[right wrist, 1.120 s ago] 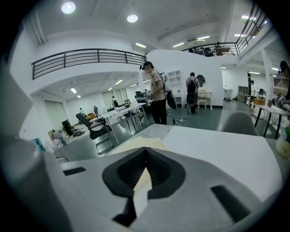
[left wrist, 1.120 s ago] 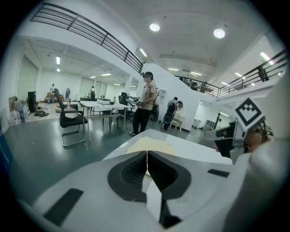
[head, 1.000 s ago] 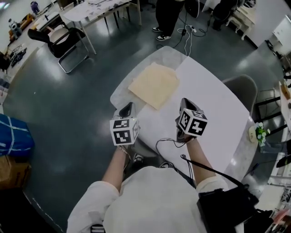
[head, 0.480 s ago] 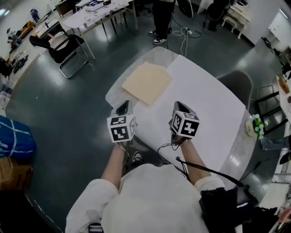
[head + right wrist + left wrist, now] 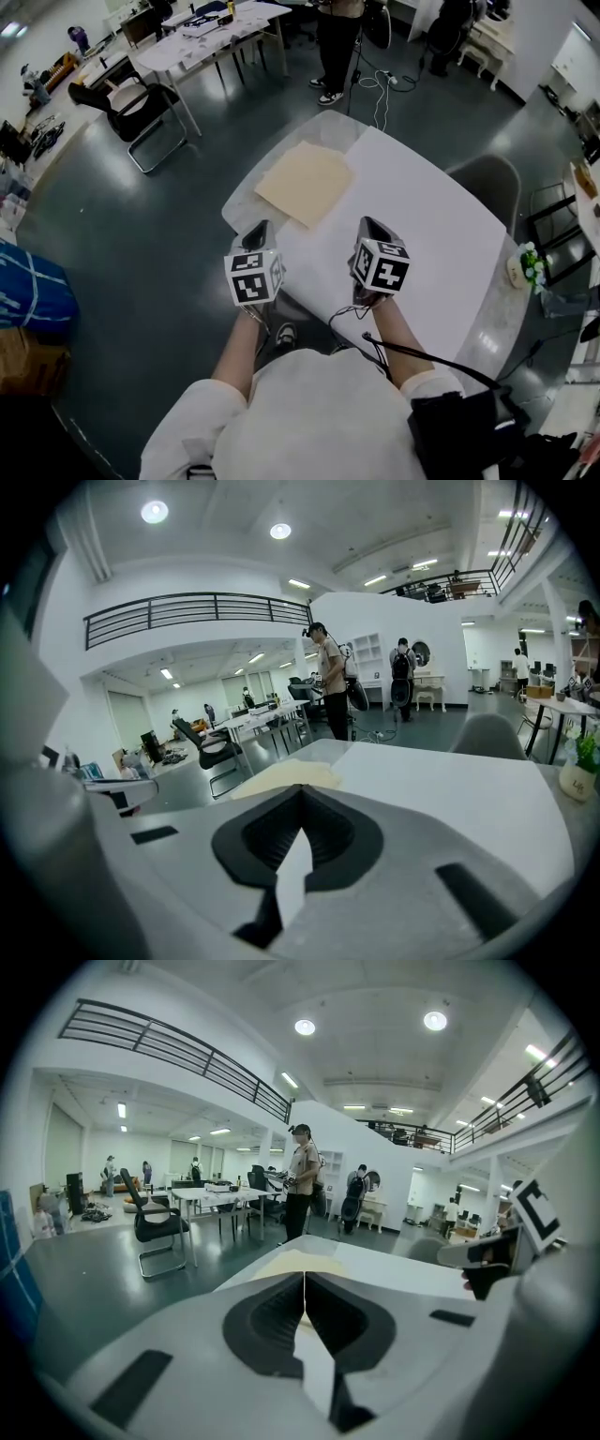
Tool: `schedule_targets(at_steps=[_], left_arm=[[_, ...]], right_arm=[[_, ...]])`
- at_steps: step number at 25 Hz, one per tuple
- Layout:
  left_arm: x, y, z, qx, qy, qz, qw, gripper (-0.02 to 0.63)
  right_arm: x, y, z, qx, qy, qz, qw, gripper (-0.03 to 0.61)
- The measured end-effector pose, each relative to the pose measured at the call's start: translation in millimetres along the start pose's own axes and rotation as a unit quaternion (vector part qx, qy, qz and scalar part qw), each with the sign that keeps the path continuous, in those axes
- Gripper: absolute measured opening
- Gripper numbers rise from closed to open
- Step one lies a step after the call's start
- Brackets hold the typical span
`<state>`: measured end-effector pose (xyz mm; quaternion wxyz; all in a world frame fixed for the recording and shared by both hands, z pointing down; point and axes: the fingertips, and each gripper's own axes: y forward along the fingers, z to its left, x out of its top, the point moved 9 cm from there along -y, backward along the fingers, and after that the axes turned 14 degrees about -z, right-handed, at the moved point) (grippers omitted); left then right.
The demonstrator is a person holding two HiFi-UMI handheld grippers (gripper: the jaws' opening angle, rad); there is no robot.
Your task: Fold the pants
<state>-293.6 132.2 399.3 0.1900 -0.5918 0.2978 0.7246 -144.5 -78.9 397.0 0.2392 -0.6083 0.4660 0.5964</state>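
My left claw (image 5: 259, 234) and right claw (image 5: 369, 231) are both clenched on nothing, side by side at the near edge of the white worktop (image 5: 422, 216). The beige pants (image 5: 307, 182) lie folded, seemingly flat, by its far left corner.
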Motion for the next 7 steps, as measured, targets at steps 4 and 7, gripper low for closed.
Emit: schedule_targets(at_steps=[4,7], left_arm=[[0.3,-3.2,-1.7,-0.004,0.003,-0.002,1.0,0.009],[-1.5,-5.9,-3.1,-0.006,0.005,-0.003,1.0,0.009]], right_arm=[[-1.3,-3.7,0.9,-0.002,0.001,0.0,1.0,-0.009],[-5.0,-7.2,0.6,-0.003,0.002,0.002,1.0,-0.009]])
